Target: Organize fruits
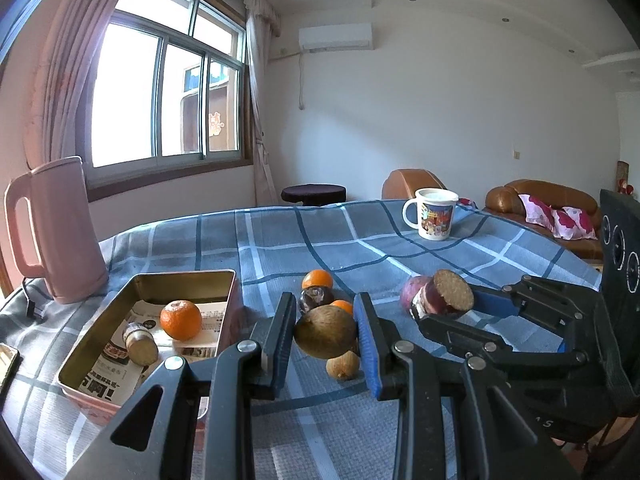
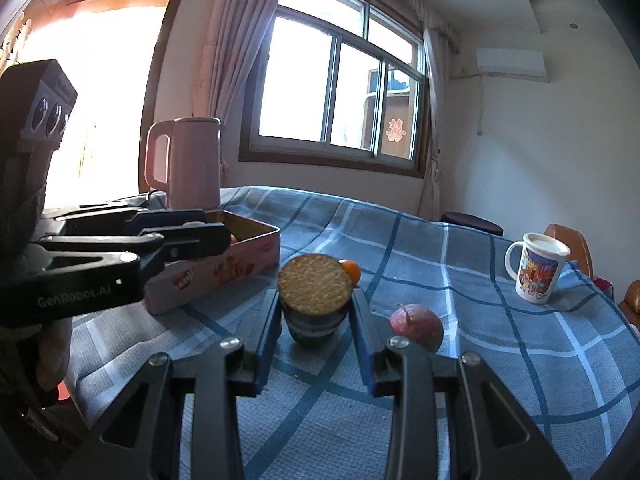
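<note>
A blue plaid tablecloth (image 1: 400, 248) covers the table, with a pink kettle (image 1: 56, 232) near its far left corner and a cartoon mug (image 1: 434, 214) toward the far right edge. Just in front of the kettle stands the open tin box (image 1: 100, 344), lined with newspaper and already holding an orange (image 1: 181, 319) and a cut fruit piece.

The left gripper (image 1: 325, 330) is clenched on a round brown fruit (image 1: 326, 332), lifted clear of the cloth; the box lies directly to its left and close by, so the left hand looks the nearer one for the next drop. The right gripper (image 2: 314, 300) is clamped on a cut fruit half (image 2: 314, 286), its flat grainy face turned up toward the camera, its axis running roughly along the fingers. From this hand the box (image 2: 224, 272) lies ahead and to the left, beyond the other gripper.

Loose fruit remains mid-table: a reddish fruit (image 2: 416, 326), a dark round one (image 1: 316, 298), two small oranges (image 1: 318, 280) and a small brown fruit (image 1: 342, 366).
</note>
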The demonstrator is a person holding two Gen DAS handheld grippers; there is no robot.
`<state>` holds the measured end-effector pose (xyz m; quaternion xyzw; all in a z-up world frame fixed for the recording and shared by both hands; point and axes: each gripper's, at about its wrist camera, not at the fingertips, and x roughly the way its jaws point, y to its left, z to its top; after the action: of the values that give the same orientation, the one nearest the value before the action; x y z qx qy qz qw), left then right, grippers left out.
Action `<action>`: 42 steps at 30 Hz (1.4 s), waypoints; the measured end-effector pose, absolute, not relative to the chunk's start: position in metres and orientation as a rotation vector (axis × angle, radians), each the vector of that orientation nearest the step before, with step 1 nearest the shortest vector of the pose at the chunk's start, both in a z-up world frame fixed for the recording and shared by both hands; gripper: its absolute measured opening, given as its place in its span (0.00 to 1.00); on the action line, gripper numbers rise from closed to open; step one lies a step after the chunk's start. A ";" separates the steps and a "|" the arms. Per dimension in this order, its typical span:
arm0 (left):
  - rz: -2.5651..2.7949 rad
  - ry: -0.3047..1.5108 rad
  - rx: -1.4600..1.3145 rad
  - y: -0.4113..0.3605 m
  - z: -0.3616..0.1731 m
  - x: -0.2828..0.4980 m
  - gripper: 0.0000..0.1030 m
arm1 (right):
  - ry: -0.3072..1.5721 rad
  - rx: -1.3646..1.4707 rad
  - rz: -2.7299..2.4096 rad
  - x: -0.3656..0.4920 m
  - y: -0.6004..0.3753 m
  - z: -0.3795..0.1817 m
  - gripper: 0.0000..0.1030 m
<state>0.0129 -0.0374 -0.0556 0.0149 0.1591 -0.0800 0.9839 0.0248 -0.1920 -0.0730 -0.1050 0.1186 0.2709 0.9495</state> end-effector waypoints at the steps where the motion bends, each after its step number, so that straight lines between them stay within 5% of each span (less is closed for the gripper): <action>1: -0.159 0.317 0.031 -0.038 -0.055 0.012 0.31 | 0.240 -0.214 0.551 0.025 -0.192 -0.073 0.36; 42: -0.094 0.240 0.076 -0.029 -0.022 0.011 0.31 | 0.171 -0.175 0.605 0.016 -0.188 -0.043 0.37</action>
<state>0.0111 -0.0289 -0.0217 0.0381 0.1198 -0.0468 0.9910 0.0161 -0.1884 -0.0431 -0.0862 0.0839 0.2972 0.9472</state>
